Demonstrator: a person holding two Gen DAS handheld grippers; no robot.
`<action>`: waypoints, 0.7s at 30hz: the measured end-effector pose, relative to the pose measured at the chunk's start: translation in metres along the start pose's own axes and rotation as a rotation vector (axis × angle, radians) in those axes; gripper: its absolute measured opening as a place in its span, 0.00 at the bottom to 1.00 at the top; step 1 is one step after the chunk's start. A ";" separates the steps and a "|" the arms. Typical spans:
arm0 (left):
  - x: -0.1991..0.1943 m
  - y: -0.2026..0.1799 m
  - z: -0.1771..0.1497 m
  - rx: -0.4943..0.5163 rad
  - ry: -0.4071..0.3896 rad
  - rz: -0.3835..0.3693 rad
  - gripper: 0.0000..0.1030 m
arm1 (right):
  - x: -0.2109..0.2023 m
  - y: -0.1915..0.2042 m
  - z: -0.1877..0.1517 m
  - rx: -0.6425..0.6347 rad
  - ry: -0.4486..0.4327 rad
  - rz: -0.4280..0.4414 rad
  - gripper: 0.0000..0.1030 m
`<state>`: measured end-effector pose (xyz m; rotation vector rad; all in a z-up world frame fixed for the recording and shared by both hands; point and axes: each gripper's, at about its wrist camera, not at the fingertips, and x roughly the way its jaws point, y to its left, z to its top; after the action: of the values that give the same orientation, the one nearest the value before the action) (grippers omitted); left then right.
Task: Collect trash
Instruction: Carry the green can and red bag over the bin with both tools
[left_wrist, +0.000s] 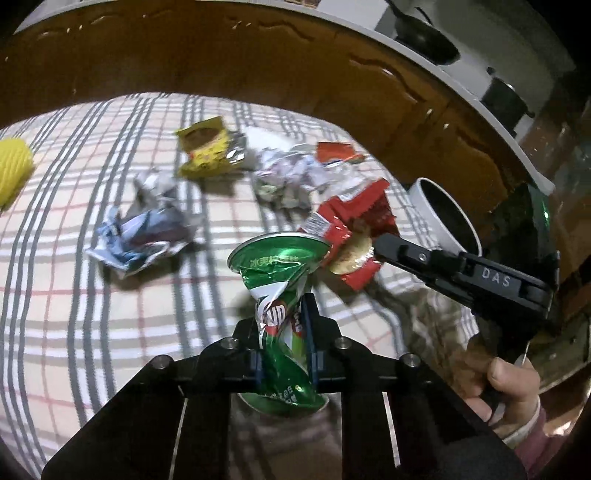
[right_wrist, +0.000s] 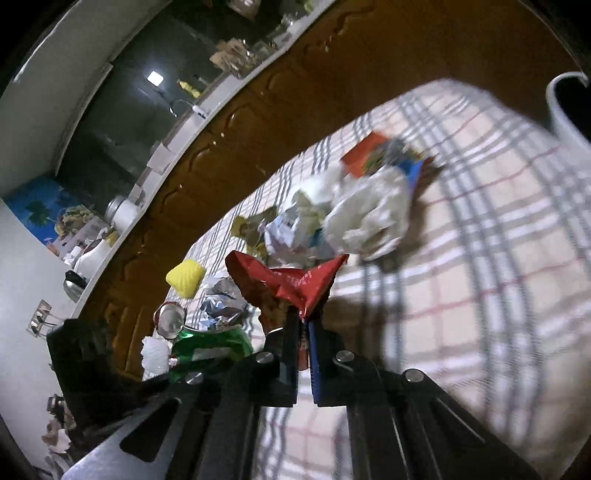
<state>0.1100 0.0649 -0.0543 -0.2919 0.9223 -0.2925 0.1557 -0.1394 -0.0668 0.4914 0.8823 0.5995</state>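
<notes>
Trash still litters most of the plaid-covered table (left_wrist: 74, 295), so the job looks early to midway. Left gripper (left_wrist: 284, 332) has its fingers clamped on a crushed green can (left_wrist: 280, 280), held clear above the cloth. Right gripper (right_wrist: 303, 328) has its fingers closed tight on a corner of a red snack wrapper (right_wrist: 295, 284); in the left wrist view the same wrapper (left_wrist: 351, 236) hangs from that gripper, near the white bin (left_wrist: 428, 199) at the table's right edge. A person's hand (left_wrist: 506, 384) grips the right tool's handle.

Nothing visible inside the bin, though its mouth is dark, so I can't say whether anything has gone in yet. Both held pieces are not yet dropped.

Still lying on the cloth:
- yellow snack bag (left_wrist: 207, 151)
- crumpled blue-white wrapper (left_wrist: 144, 236)
- wad of crumpled paper (left_wrist: 291, 173)
- another red wrapper (left_wrist: 336, 151) behind that wad

Yellow ribbed object (left_wrist: 11, 166) at far left, probably not trash, hard to tell.

Left to do, as I judge it: carry can and wrapper over to the bin, let go, then come back for the four loose pieces.
</notes>
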 end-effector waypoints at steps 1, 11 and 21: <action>-0.001 -0.004 0.001 0.008 -0.004 -0.003 0.14 | -0.006 -0.001 0.000 -0.003 -0.010 -0.007 0.04; 0.006 -0.057 0.014 0.100 -0.024 -0.055 0.14 | -0.076 -0.030 -0.004 -0.023 -0.140 -0.135 0.04; 0.034 -0.123 0.033 0.219 -0.022 -0.105 0.14 | -0.144 -0.072 0.002 0.017 -0.269 -0.264 0.04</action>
<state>0.1412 -0.0568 -0.0148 -0.1412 0.8459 -0.4822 0.1066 -0.2874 -0.0294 0.4500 0.6816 0.2769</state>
